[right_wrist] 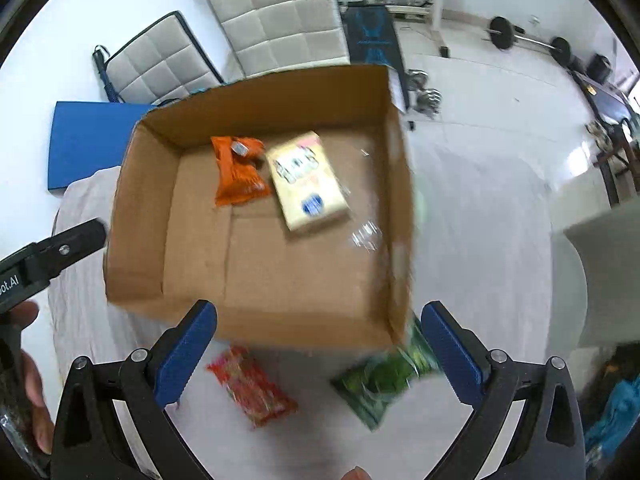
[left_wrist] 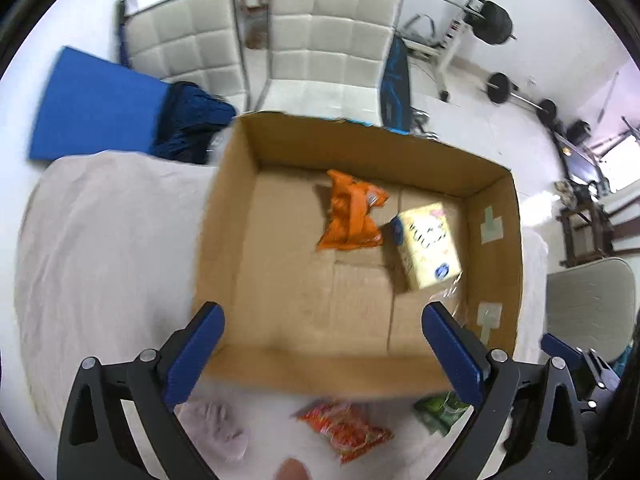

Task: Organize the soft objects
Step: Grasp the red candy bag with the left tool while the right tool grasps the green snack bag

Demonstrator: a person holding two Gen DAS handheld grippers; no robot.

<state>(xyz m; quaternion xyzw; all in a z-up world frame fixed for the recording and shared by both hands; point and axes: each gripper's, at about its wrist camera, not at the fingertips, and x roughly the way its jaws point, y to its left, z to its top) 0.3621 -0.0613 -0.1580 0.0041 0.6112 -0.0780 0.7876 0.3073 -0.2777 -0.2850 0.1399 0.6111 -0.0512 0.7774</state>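
Note:
An open cardboard box sits on a table with a pale cloth. Inside lie an orange packet and a yellow tissue pack. In front of the box on the cloth lie a red packet, a green packet and a pale pink cloth item. My left gripper is open and empty above the box's near edge. My right gripper is open and empty above the near edge, between the red and green packets.
Two white padded chairs stand behind the table. A blue mat and dark blue fabric lie at the back left. Gym weights stand on the floor at the right. The left gripper's arm shows at the left.

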